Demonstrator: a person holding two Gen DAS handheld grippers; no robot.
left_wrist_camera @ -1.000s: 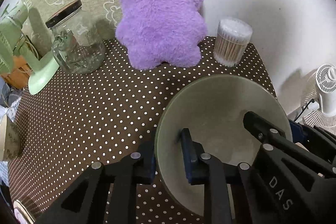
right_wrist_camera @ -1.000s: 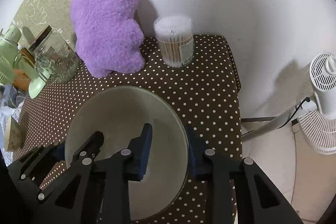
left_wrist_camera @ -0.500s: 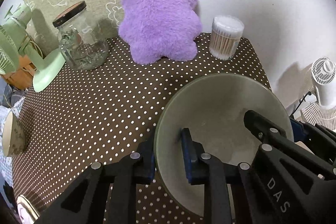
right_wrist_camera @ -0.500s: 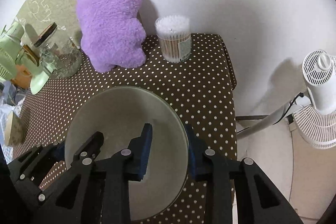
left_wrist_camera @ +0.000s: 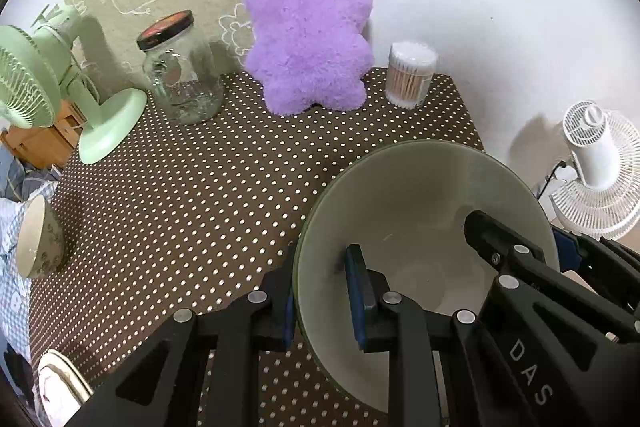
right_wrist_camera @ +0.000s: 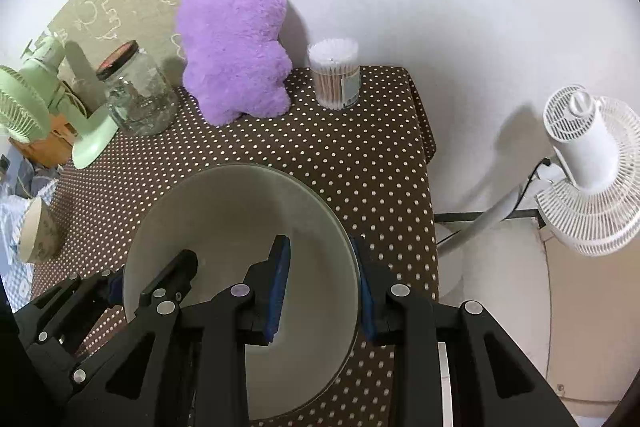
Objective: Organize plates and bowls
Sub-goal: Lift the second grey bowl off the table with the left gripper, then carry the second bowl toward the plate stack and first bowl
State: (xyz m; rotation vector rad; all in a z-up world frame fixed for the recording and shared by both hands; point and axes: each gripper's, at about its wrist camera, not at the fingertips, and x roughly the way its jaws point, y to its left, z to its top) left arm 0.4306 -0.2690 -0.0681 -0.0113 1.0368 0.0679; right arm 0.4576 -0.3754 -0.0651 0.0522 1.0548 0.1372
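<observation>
Held between two tools above a brown worktop (left_wrist_camera: 192,211) with white polka dots: a large round pale grey-green bowl (left_wrist_camera: 420,203) of smooth glazed ceramic, wide-mouthed, deep, plain inside, with a thin darker rim. Left tool (left_wrist_camera: 320,303) clamped narrow on the bowl's left rim, one blue-padded finger inside the wall, the other outside. Right tool (right_wrist_camera: 320,291) gripping the opposite rim the same way, one pad within, one without. Bowl tilted slightly toward the cameras, near the worktop's right edge, its underside hidden.

At the back, against a white wall: a fluffy purple plush toy (left_wrist_camera: 308,27), a clear round tub of cotton swabs (left_wrist_camera: 410,73) to its right, a clear glass jar with a dark lid (left_wrist_camera: 180,71) to its left, then a pale green desk fan (left_wrist_camera: 48,75). At far left, a smaller cream bowl with a floral print (left_wrist_camera: 38,243) lying on its side. Beyond the worktop's right edge, a white standing fan (right_wrist_camera: 592,163).
</observation>
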